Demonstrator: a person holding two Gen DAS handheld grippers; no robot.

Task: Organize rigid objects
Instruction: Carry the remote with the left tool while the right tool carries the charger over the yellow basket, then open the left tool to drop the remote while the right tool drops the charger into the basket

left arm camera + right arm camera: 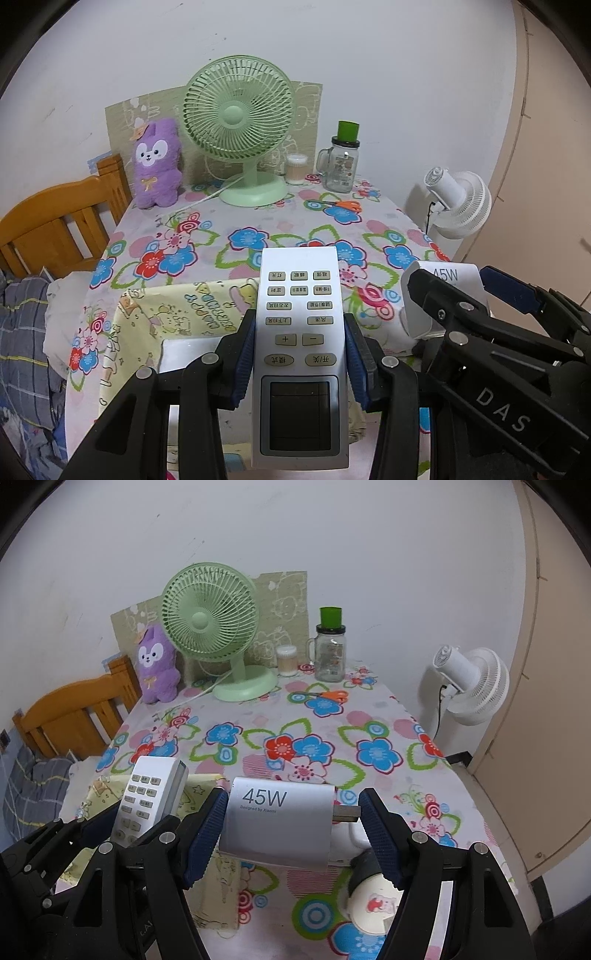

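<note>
Both grippers carry something above the near edge of the table (369,716), which is draped in a flowered cloth. The left gripper (301,363) has its blue pads pressed against the long sides of a slim silver-white remote control with grey buttons and a small dark screen (300,354). It grips near the middle, so the remote stays level with the buttons facing up, which I judge makes it easy to lay flat. The remote hangs over a pale yellow cartoon-printed cloth (177,314) at the near left corner, likely the spot where things get gathered.

The right gripper (291,829) is closed part-way on a boxy white charger marked 45W (277,823). One pad bears on its flat end; the other sits at the metal plug end (345,813). The plug points sideways, so the hold looks less secure.

The two tools sit side by side, close together, angled forward and slightly downward toward the table's far edge, where a green desk fan (210,627) stands.
</note>
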